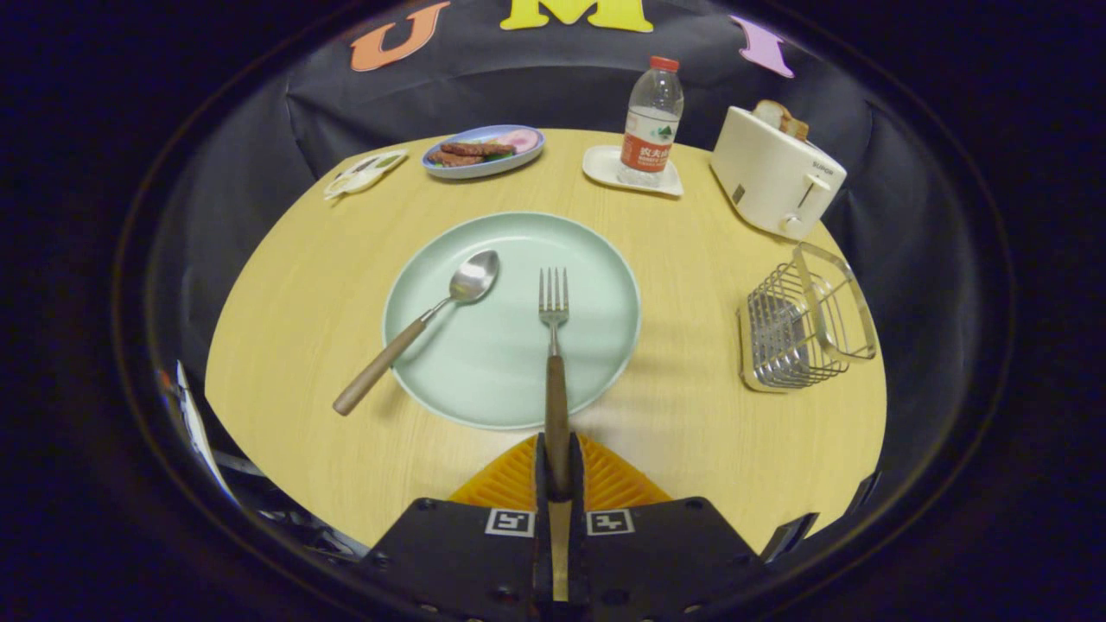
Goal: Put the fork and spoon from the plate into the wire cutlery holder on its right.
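Jaws: pressed together on the fork's wooden handle; both orange fingers bear on it, one from each side.
Gripper: just short of the plate's near rim, over bare table, pointing toward the plate's middle.
Fork: handle end pinched between the fingers; shaft runs straight ahead across the plate's near rim; metal tines lie over the plate's middle, right of the spoon bowl. Whether the tines rest on the plate or ride just above it cannot be told.
Spoon: lies aslant on the plate's left part; metal bowl on the plate, wooden handle crossing the left rim and ending on the table, off the plate. Apart from the fork.
Plate: pale green, round, flat on the table, just ahead of the fingers.
Holder: wire basket with a clear rim, right of the plate and well apart from it; appears tipped, its opening turned away from the plate. No cutlery in it.
Table: light wood, carries all items listed.
Toaster: white, beyond the holder, right and rear of the plate; bread stands in its slot.
Bottle: clear plastic, red cap, upright on a small white tray beyond the plate.
Blue dish: beyond the plate, to its left rear; holds food.
Small white dish: left of the blue dish, near the table's far edge.
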`<action>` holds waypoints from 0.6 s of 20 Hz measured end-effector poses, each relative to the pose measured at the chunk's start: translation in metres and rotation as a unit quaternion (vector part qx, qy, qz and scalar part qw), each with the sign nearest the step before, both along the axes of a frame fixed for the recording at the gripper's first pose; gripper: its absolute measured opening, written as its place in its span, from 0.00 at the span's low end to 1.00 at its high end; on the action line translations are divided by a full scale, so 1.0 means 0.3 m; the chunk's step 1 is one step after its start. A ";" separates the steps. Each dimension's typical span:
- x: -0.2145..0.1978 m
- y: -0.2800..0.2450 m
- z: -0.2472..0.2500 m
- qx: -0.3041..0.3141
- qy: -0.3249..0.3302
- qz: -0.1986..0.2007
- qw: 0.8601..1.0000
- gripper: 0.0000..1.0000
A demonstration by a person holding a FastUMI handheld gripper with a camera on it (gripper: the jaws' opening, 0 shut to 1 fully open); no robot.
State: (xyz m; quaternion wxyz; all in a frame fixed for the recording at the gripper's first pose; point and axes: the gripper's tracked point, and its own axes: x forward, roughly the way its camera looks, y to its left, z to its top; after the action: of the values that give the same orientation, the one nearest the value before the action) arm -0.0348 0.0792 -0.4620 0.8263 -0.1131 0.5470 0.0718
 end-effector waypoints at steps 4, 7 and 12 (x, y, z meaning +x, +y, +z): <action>0.011 -0.001 0.094 0.018 -0.023 -0.001 1.000 0.07; 0.021 -0.011 0.161 0.028 -0.043 0.007 0.999 0.07; 0.036 -0.049 0.279 0.034 -0.077 0.005 0.996 0.07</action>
State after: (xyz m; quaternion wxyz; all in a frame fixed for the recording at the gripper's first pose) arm -0.0241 0.0646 -0.3782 0.8692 -0.0930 0.4781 0.0855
